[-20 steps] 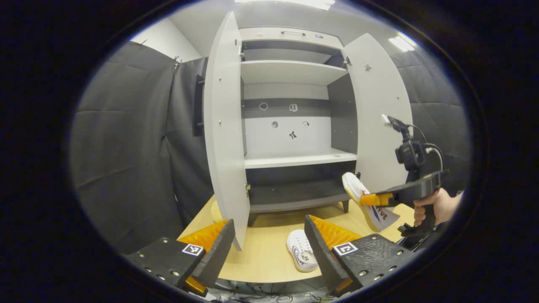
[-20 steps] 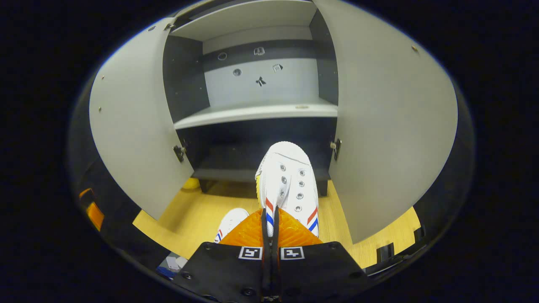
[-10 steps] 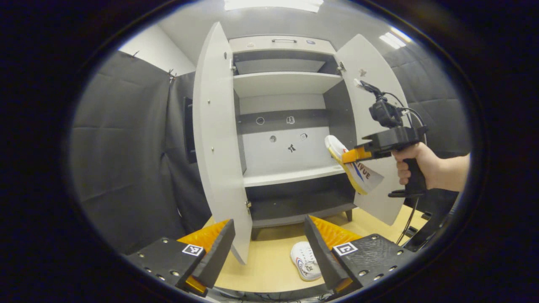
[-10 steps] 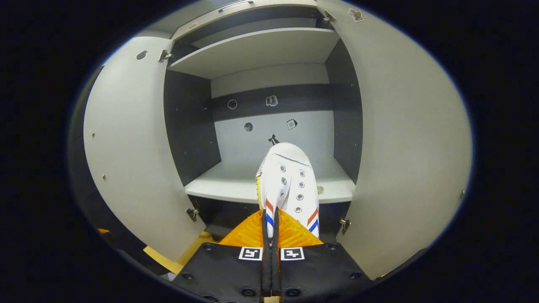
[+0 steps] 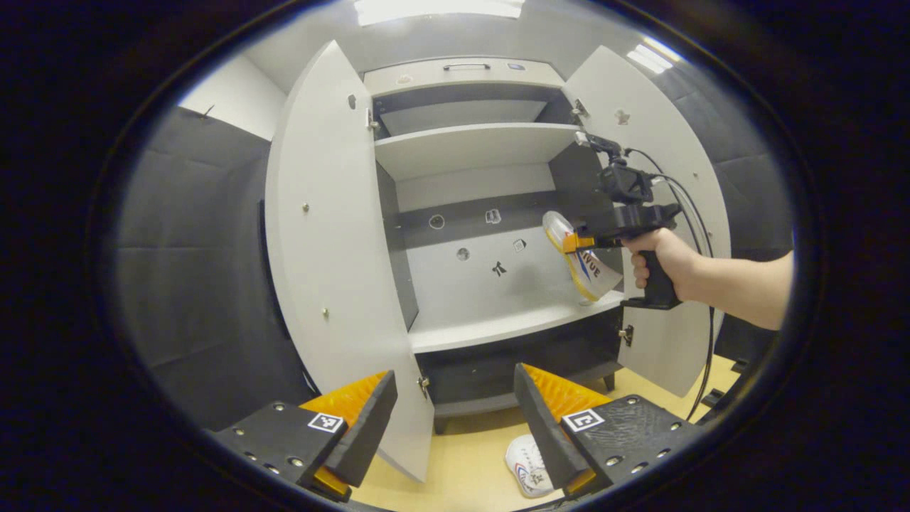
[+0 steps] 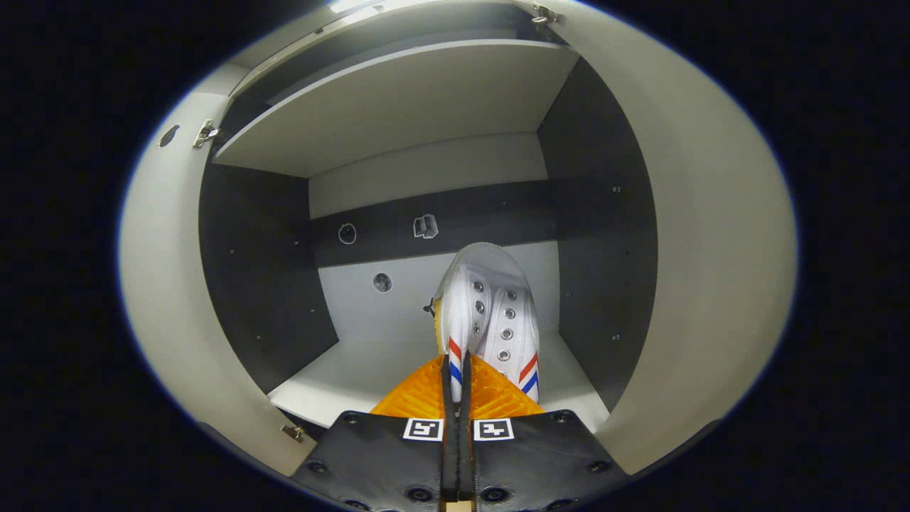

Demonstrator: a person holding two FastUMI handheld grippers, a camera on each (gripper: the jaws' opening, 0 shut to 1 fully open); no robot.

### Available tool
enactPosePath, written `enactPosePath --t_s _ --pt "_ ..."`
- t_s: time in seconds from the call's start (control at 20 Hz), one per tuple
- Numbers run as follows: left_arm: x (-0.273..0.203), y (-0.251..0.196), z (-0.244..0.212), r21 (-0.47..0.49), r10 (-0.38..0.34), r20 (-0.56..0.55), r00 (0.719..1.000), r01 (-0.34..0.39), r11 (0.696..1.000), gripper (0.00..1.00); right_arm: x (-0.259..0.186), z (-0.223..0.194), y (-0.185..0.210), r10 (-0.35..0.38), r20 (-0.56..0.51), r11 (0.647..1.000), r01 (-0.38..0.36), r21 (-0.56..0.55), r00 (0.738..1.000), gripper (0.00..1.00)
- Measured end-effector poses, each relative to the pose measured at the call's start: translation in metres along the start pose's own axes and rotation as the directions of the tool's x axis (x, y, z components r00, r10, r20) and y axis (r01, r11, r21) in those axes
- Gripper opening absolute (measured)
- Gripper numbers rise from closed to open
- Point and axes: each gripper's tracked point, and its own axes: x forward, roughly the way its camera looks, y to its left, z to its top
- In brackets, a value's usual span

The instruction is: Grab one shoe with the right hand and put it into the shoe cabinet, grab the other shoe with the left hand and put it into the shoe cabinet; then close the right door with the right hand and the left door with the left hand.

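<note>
Presently, 2 views show the first placement under way. At the right of centre in the left gripper view, the right gripper [image 5: 569, 244], held by a hand [image 5: 657, 256], carries 1 white shoe [image 5: 579, 259] inside the open shoe cabinet [image 5: 462, 146], above the right end of the middle shelf [image 5: 498, 323]. The shoe hangs steeply tilted, toe up and heel down, its heel near the shelf; whether it touches the board cannot be told. At the centre of the right gripper view, the same shoe [image 6: 487, 313] points toward the cabinet's back panel [image 6: 377, 320], and the jaws stand together, clamped on the thin edge of the shoe's upper.

At the bottom of the left gripper view, the left gripper [image 5: 455, 419] hangs with its jaws wide apart and nothing between them. The second shoe [image 5: 530, 466] lies on the wooden table [image 5: 455, 476] at the lower edge of the frame, just beside the right-hand finger. The left door [image 5: 334, 263] and the right door [image 5: 661, 213] both stand open.

Risks, as judged from this pose:
1. Release at this tilt could let the shoe topple or roll off the shelf's front edge, because the sole is not flat on the board.
2. The narrow pinch on soft fabric could slip before the shoe is set down.
3. The shoe rides close to the cabinet's dark right wall [image 6: 604, 270], so a sideways drift could snag it.
4. A shoe left overhanging the shelf front could block the right door from closing.
</note>
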Motion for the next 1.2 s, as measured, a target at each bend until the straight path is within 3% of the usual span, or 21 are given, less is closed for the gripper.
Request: enactPosePath --t_s 0.4,0.65,0.8,0.9,1.0,1.1,1.15,1.2 --pt "0.02 -0.001 0.004 -0.031 0.077 -0.035 0.996 -0.078 0.996 0.94 0.086 -0.011 -0.013 -0.04 -0.032 0.999 0.041 0.026 0.999 0.0" --pt "0.023 0.006 -0.004 -0.072 0.147 -0.078 0.986 -0.153 0.986 0.94 0.113 -0.033 -0.009 -0.01 -0.079 1.0 0.012 0.025 0.997 0.02" --pt "0.021 0.009 0.0 -0.054 0.18 -0.072 0.981 -0.184 0.981 0.94 0.12 -0.038 -0.008 -0.027 -0.092 0.999 0.03 0.036 0.995 0.0" --pt "0.021 0.008 0.0 -0.045 0.177 -0.066 0.982 -0.181 0.983 0.94 0.132 -0.045 -0.01 -0.033 -0.104 0.999 0.036 0.035 0.994 0.04" --pt "0.021 0.005 -0.006 -0.061 0.167 -0.081 0.983 -0.172 0.983 0.94 0.136 -0.049 -0.009 -0.014 -0.108 0.999 0.018 0.037 0.994 0.1" --pt "0.019 0.002 -0.01 -0.087 0.163 -0.089 0.983 -0.171 0.981 0.94 0.133 -0.038 -0.01 -0.014 -0.072 0.999 0.017 0.04 0.997 0.23" --pt "0.017 -0.001 -0.014 -0.094 0.157 -0.091 0.983 -0.166 0.982 0.94 0.128 -0.032 -0.007 -0.005 -0.053 0.999 0.007 0.037 0.999 0.22" --pt "0.015 -0.003 -0.016 -0.098 0.15 -0.094 0.984 -0.159 0.982 0.94 0.123 -0.03 -0.005 0.01 -0.049 0.999 -0.009 0.032 0.999 0.48"
